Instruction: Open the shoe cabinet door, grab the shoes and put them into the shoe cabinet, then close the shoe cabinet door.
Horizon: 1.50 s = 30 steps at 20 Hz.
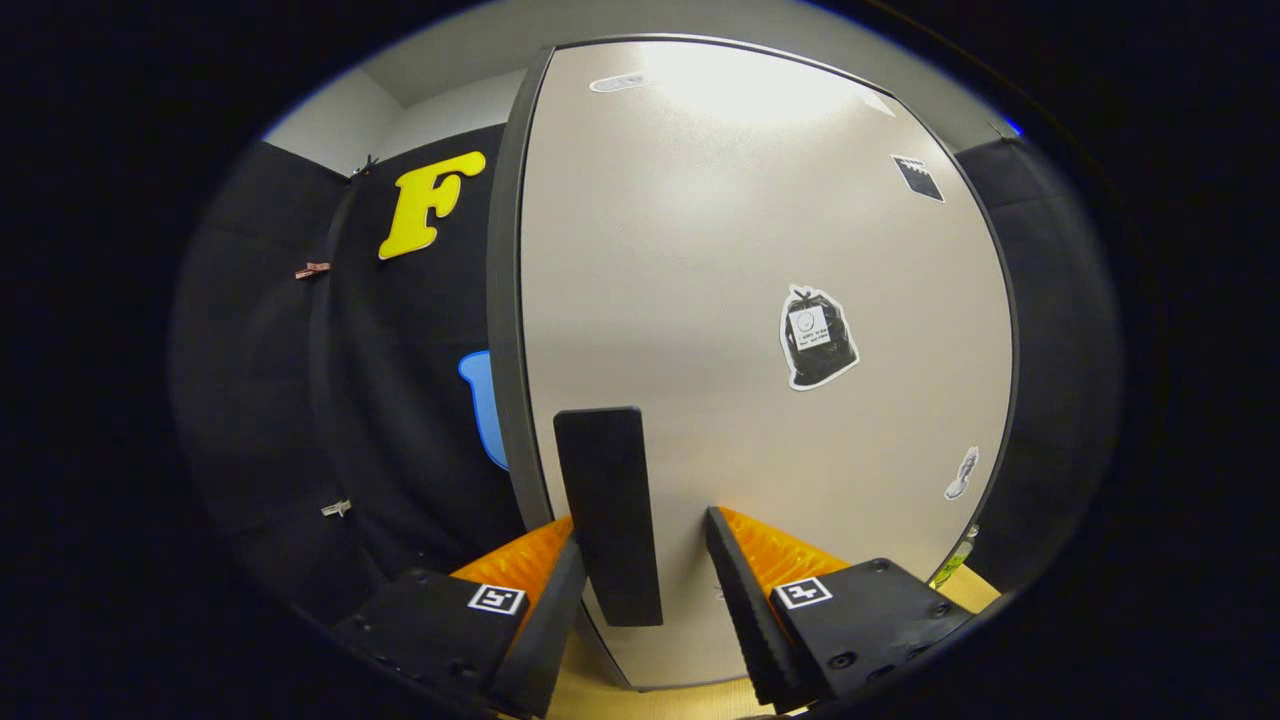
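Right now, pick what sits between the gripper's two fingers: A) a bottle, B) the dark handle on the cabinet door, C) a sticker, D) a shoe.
B: the dark handle on the cabinet door stands upright between the gripper fingers; whether both press on it cannot be told.

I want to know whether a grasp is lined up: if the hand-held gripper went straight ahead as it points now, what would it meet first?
The black door handle, which stands between the open fingers of the hand-held gripper, nearer one finger. Right behind it is the cabinet door; exact depth is unclear.
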Available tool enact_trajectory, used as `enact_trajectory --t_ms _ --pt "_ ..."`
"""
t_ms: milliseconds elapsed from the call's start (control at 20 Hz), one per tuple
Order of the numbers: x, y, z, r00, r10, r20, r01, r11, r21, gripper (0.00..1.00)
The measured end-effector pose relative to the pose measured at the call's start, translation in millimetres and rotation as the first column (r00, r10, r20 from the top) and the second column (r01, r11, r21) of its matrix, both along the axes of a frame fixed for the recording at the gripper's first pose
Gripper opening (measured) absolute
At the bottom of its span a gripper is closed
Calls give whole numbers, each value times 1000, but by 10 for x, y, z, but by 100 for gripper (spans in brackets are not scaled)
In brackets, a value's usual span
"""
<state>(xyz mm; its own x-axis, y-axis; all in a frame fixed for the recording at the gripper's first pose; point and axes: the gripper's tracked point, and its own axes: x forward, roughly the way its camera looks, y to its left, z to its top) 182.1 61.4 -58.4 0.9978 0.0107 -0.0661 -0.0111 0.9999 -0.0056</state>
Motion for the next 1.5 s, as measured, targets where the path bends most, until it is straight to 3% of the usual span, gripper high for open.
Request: enact_trajectory --t_ms 50,150,250,350,400,850,1500 --pt "28 37 -6 1000 7 6 -7 1000 -1 75" --pt "5 113 -1 999 32 13 -31 999 -7 62" --pt "-11 111 1 1000 16 21 -15 999 -30 38" --pt "1 105 -12 1000 8 22 -7 999 -42 37" --pt "5 109 -15 1000 7 22 -6 999 -43 32" --pt "-102 111 -4 1000 28 11 -27 999 -36 32" --pt "-625 51 72 991 131 -24 -131 991 -25 32"
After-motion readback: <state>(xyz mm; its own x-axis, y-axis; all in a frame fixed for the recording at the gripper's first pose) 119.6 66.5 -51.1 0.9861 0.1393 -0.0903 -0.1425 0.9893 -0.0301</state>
